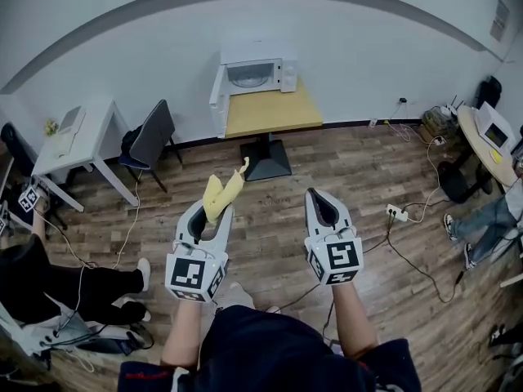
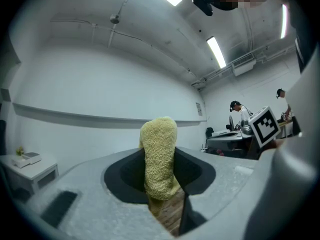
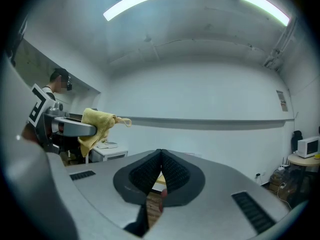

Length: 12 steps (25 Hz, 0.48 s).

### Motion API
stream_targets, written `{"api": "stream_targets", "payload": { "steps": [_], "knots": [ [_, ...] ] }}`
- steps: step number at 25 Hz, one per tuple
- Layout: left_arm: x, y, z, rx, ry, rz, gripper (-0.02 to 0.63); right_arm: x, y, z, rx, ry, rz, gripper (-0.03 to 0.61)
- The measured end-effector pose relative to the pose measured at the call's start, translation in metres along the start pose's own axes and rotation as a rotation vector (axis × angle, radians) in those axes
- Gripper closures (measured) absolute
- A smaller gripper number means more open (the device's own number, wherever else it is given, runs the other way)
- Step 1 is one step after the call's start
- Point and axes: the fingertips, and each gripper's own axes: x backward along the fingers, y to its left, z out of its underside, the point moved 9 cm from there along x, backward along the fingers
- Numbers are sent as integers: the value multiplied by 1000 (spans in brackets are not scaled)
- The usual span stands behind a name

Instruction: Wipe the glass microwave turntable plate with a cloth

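My left gripper is shut on a yellow cloth, which sticks up from its jaws; in the left gripper view the cloth fills the gap between them. To its right my right gripper is shut with nothing in it, its ribbed pads meeting. Both grippers point level, well short of the white microwave, which stands with its door open on a yellow-topped table at the far wall. Whether the glass plate is inside the microwave cannot be told. In the right gripper view the cloth hangs from the left gripper at the left.
Wooden floor lies between me and the table. A grey chair and a white desk stand at the left, where a person sits. Cables and a power strip run across the floor on the right, near a round table.
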Motion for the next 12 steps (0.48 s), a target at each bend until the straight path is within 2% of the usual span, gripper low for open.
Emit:
{"api": "stream_targets", "payload": {
  "steps": [12],
  "knots": [
    [-29,20,6,-4,7,-13,483,-33,-9,5,-2,1,-20,569]
  ]
}}
